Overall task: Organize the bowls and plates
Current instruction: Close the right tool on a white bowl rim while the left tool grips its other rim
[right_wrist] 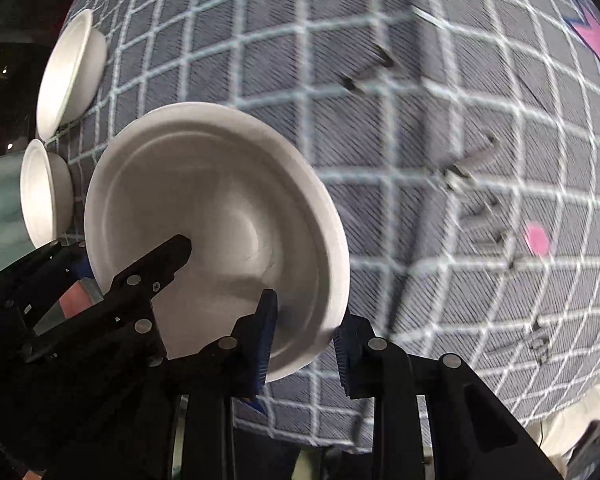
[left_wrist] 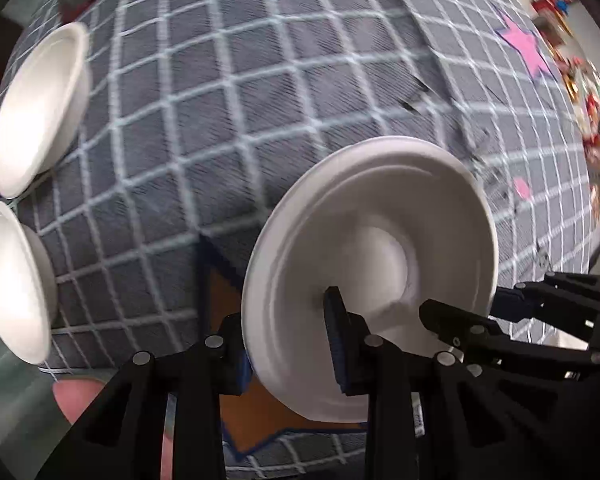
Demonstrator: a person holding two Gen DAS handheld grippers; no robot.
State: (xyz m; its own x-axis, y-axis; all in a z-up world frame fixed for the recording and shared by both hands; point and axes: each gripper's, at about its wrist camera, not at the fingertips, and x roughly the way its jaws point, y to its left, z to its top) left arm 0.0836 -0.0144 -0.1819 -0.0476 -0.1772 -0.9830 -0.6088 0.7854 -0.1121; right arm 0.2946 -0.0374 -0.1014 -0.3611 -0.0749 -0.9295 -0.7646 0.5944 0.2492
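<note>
Left wrist view: both tongs, left (left_wrist: 288, 344) and right (right_wrist: 306, 344), clenched on plate (left_wrist: 372, 264) rim, mid-carry; next, stacking by bowls (left_wrist: 40, 108)

Right hand-held gripper (right_wrist: 304, 344) straddles white plate (right_wrist: 204, 200) rim; 2 bowls (right_wrist: 70, 72) beyond.

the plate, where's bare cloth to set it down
Open checked cloth lies between the plate and the pink star. Crowded on the left, where two bowls sit close together.
</note>
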